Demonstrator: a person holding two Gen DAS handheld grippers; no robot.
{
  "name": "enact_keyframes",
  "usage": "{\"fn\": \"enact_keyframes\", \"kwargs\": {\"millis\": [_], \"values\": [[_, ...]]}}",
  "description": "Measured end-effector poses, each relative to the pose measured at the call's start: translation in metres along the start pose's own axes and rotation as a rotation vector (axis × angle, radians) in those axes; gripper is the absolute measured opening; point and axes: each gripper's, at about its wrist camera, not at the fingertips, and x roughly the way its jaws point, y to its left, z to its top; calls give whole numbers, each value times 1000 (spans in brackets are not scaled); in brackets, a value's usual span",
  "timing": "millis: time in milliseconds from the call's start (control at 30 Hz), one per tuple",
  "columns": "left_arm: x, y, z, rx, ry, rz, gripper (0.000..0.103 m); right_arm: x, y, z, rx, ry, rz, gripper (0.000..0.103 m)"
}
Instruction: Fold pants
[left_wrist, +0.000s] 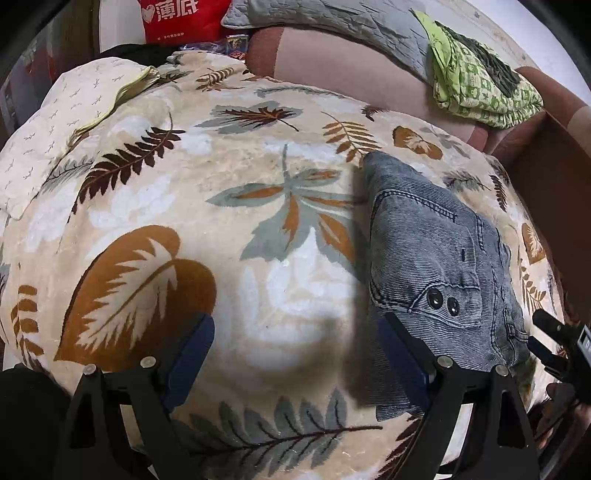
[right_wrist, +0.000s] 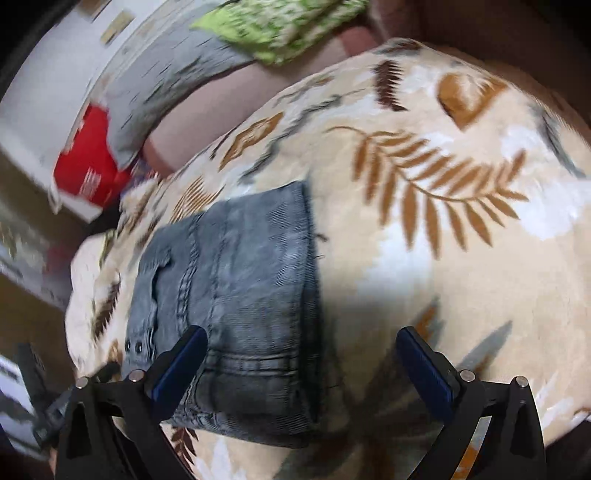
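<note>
The grey-blue denim pants (left_wrist: 439, 251) lie folded into a compact rectangle on the leaf-patterned blanket (left_wrist: 221, 221), at the right of the left wrist view. Two dark snaps show near their front edge. My left gripper (left_wrist: 297, 354) is open and empty above the blanket, its right finger over the pants' left edge. In the right wrist view the pants (right_wrist: 240, 280) lie left of centre. My right gripper (right_wrist: 303, 369) is open and empty, with its left finger over the pants' near edge. The right gripper also shows at the right edge of the left wrist view (left_wrist: 561, 343).
A green patterned cloth (left_wrist: 476, 77) and a grey quilted cover (left_wrist: 340, 26) lie on the pink sofa back (left_wrist: 332, 59) behind the blanket. A red bag (left_wrist: 177, 18) stands at the far left. A cream pillow (left_wrist: 66, 122) lies at the blanket's left.
</note>
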Motion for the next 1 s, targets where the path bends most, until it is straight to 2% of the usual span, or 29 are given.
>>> {"fn": "enact_keyframes", "kwargs": {"millis": [167,233,333,433,533,567,633,667,733,767,867,933,1000], "values": [[4,2,-2,-10,6,-11,90,-10,-25,3,124,-31,60,103],[5,0,-2,-5,12,-9,90,-17,-27,3,128,-56,58,103],[0,-4,-2,-2,-14,-24,90,-31,-23,4,105,-92,120,103],[0,-12,-3,42,-23,-17,90,-46,-5,3,37,-120,274,103],[4,-14,-4,50,-7,-13,90,-33,17,-4,-29,-15,444,103],[4,-13,-5,43,-8,-14,90,-25,17,-6,-30,28,441,103],[3,-12,-5,35,-5,-20,90,14,15,-16,-16,223,373,102],[2,-12,-5,37,-5,-20,90,11,16,-18,-29,184,381,102],[0,-11,-4,41,-17,-16,90,5,20,-14,-39,177,387,102],[-1,-11,-4,39,-17,-16,90,0,18,-12,-26,143,393,102],[-1,-9,-1,23,-11,-35,90,-8,2,-6,55,84,403,102],[0,-7,-1,10,-4,-43,90,-12,-10,-3,105,35,373,102],[1,-5,0,-8,5,-63,90,-12,-19,-3,154,38,369,102]]}}
